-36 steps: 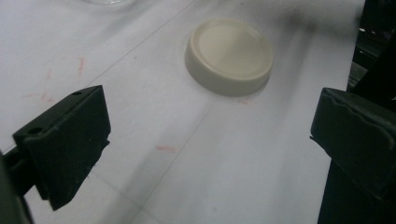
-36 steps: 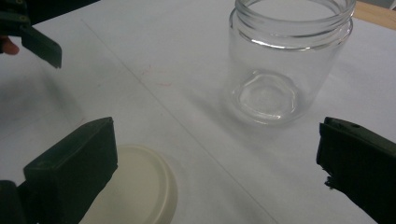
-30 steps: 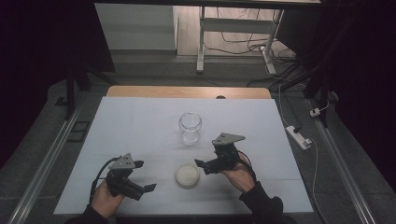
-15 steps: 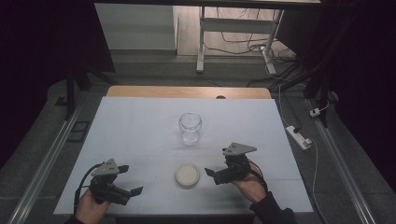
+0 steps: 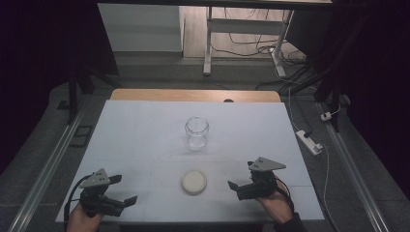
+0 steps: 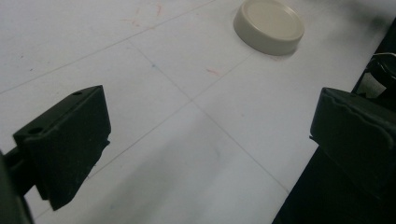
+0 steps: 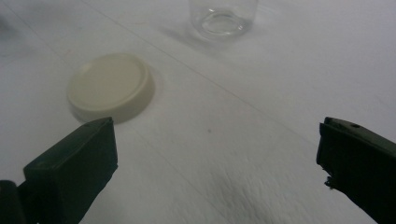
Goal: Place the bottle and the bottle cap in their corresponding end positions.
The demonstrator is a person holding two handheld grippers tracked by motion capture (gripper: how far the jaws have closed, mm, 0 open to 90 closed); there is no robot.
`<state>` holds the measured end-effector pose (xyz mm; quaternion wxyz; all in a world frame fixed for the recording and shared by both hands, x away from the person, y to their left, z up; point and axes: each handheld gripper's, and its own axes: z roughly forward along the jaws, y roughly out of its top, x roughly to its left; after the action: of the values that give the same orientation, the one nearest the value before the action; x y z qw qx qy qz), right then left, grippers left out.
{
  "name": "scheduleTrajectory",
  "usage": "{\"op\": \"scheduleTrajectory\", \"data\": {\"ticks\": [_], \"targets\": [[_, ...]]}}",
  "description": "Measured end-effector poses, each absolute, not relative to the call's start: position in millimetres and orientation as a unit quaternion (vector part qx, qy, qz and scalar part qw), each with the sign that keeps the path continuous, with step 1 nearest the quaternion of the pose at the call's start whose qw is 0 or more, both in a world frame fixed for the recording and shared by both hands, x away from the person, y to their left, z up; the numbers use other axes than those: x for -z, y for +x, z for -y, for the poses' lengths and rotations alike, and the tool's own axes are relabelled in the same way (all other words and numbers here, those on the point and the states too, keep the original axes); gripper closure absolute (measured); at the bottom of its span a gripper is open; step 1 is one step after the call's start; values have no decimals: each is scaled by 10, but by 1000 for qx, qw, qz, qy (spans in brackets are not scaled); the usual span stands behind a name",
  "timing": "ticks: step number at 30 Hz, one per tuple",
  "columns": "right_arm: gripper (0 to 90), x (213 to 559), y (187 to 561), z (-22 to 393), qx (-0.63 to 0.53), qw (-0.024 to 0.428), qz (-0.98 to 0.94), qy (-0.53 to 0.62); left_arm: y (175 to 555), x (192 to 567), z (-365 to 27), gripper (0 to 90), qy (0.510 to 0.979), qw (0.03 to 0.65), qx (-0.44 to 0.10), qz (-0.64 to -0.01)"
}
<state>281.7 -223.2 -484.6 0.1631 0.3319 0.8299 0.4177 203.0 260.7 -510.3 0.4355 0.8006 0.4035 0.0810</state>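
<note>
Both grippers empty over a white table, jaws spread wide.

The left gripper [image 5: 126, 199] and right gripper [image 5: 233, 185] hold nothing (each at the near edge, either side of the lid [image 5: 194, 181]). The lid, cream, round and flat, lies top-up and apart from both; the clear jar [image 5: 197, 131] stands open, upright, farther back at mid-table. A hasty grab could likely slide the low lid or tip the light-looking jar.
</note>
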Motion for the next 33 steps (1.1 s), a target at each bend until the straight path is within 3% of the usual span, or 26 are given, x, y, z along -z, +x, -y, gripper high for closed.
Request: {"op": "scheduleTrajectory", "data": {"ticks": [16,33], "targets": [[0,4910,2538,2785,-407,193,-800,397,1884,5140,-2795,0,787,426,-96,-436],[0,4937,2331,3025,-390,196,-785,440,1792,5222,-2905,0,789,384,-102,-468]]}}
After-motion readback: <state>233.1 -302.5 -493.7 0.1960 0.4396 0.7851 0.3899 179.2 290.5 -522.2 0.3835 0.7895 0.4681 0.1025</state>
